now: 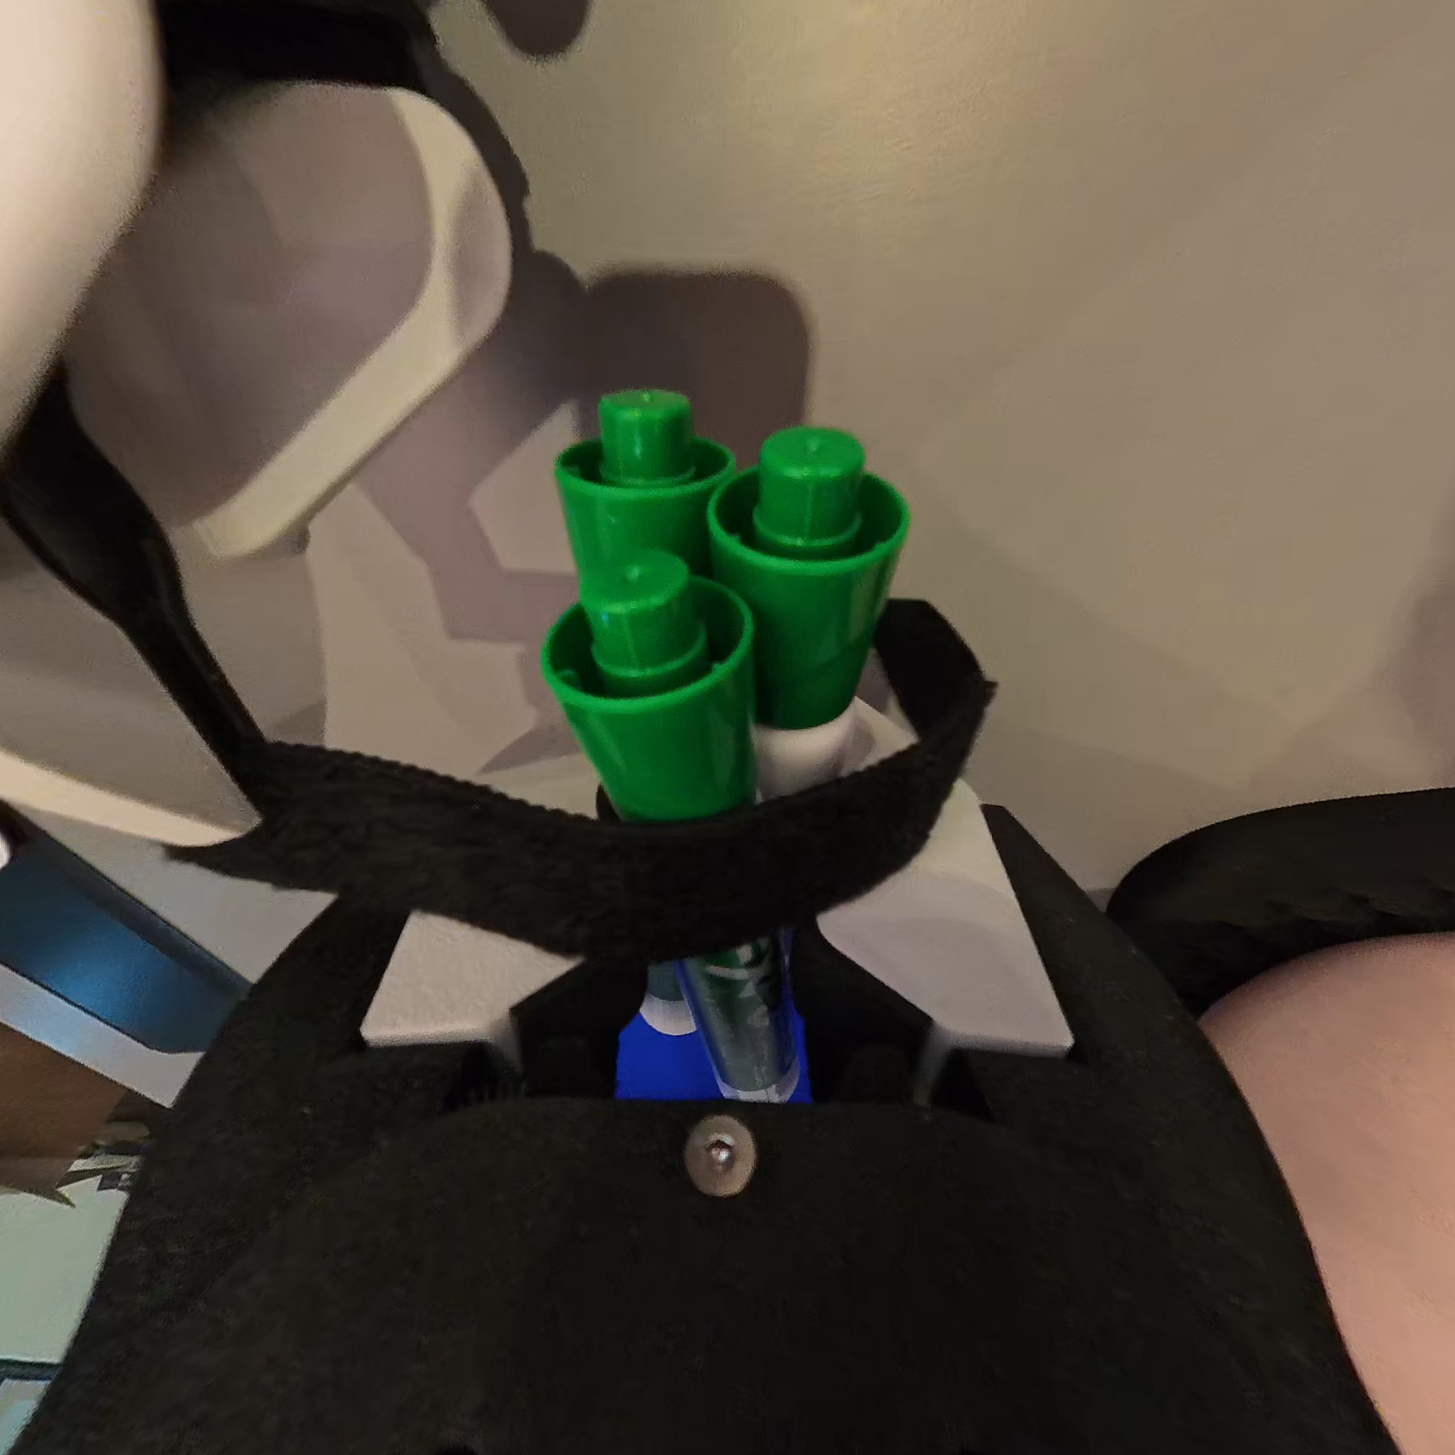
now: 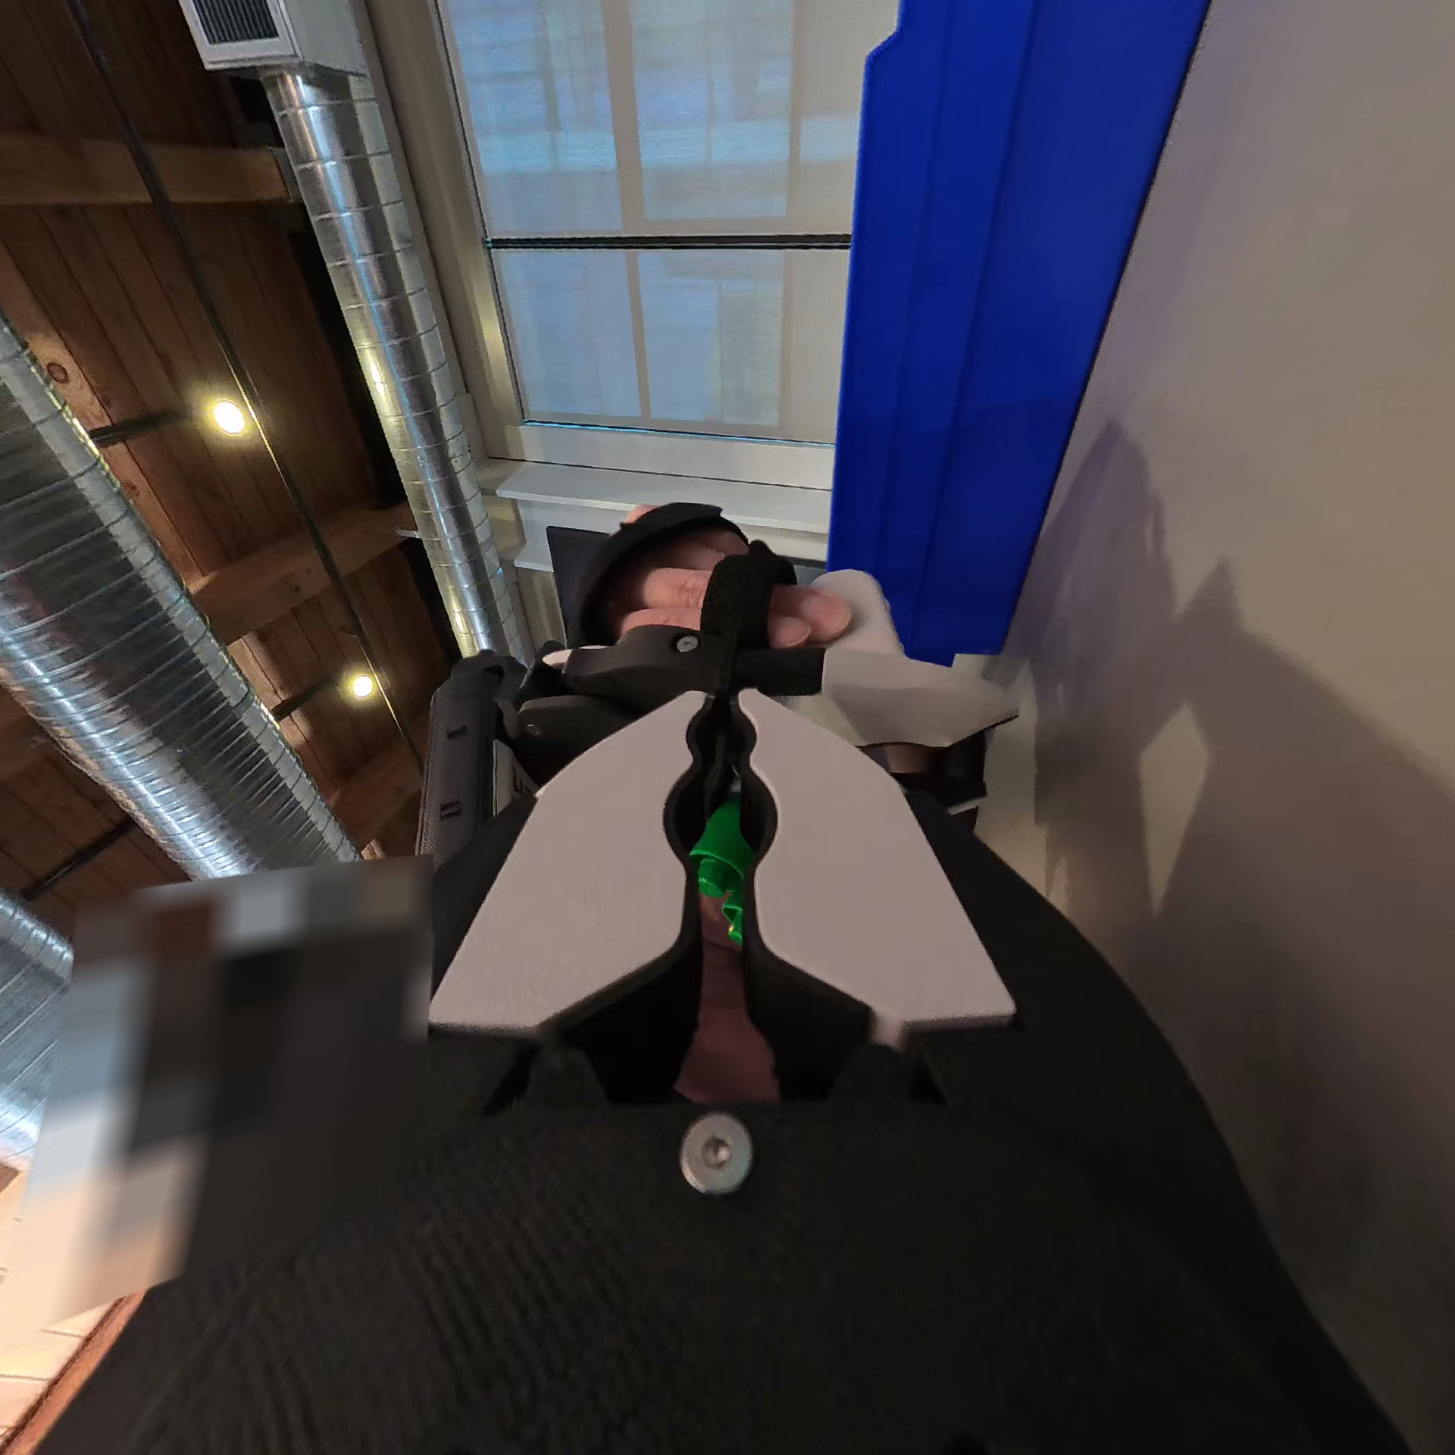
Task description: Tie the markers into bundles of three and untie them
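Left tool (image 1: 712, 905): matte black textured housing, one silver hex screw (image 1: 717, 1156) centred, pale grey angular fingers (image 1: 976, 953). Right tool (image 2: 720, 708): same black housing, silver screw (image 2: 716, 1154), pale grey fingers (image 2: 598, 866) with scalloped inner edges.

The left gripper (image 1: 712, 929) has its two white fingers (image 1: 957, 929) drawn in close on the shafts of three markers (image 1: 693, 630) clamped between them, and in its own view it points toward the pale wall. The right gripper (image 2: 723, 708) has its white fingers (image 2: 598, 858) pressed nearly together, their tips pinching a black strap (image 2: 728, 622); it tilts upward. In the left wrist view the right gripper sits at the upper left, blurred. In the right wrist view a hand (image 2: 708, 598) wraps the left gripper's handle just beyond the fingertips.
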Motion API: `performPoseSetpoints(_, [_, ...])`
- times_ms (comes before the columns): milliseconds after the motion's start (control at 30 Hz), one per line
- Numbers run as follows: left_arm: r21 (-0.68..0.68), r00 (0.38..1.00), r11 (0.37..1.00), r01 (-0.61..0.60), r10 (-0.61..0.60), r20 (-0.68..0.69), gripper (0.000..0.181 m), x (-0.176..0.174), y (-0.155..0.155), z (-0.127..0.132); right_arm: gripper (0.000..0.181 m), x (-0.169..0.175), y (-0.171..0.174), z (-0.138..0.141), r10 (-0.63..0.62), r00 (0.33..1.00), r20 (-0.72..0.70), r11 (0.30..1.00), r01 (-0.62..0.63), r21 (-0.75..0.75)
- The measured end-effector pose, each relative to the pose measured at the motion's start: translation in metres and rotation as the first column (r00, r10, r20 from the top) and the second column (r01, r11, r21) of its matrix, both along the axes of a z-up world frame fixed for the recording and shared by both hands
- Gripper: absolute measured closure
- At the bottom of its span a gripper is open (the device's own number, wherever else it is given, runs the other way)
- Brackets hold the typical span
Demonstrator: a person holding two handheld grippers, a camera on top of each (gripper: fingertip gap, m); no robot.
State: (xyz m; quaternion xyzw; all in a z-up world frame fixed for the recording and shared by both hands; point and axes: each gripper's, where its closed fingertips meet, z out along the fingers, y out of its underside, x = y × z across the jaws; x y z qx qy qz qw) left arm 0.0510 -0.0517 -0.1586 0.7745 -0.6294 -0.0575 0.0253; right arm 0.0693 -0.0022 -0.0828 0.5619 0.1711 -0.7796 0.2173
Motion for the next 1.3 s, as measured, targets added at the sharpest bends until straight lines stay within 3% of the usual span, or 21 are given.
performPoseSetpoints(33, [-0.006,1.0,1.0,-0.001,0.001,0.002,0.139,0.0,0.0,-0.001,0.178,0.0,0.0,-0.002,0.002,1.0,0.004,1.0,-0.002,0.001])
performPoseSetpoints(567, [-0.113,0.999,0.993,-0.034,0.037,0.026,0.141,0.002,-0.012,-0.007,0.162,-0.003,-0.002,-0.012,0.022,1.0,0.021,0.998,-0.023,0.055])
performPoseSetpoints(1000, [0.019,0.999,1.0,-0.013,0.012,0.04,0.14,0.005,0.005,0.004,0.149,-0.003,-0.002,-0.007,0.017,1.0,0.01,0.992,-0.018,0.127])
performPoseSetpoints(1300, [0.035,0.999,0.999,-0.015,0.014,0.045,0.14,0.005,0.004,0.01,0.139,-0.004,-0.007,-0.007,0.033,0.999,0.022,0.985,-0.036,0.167])
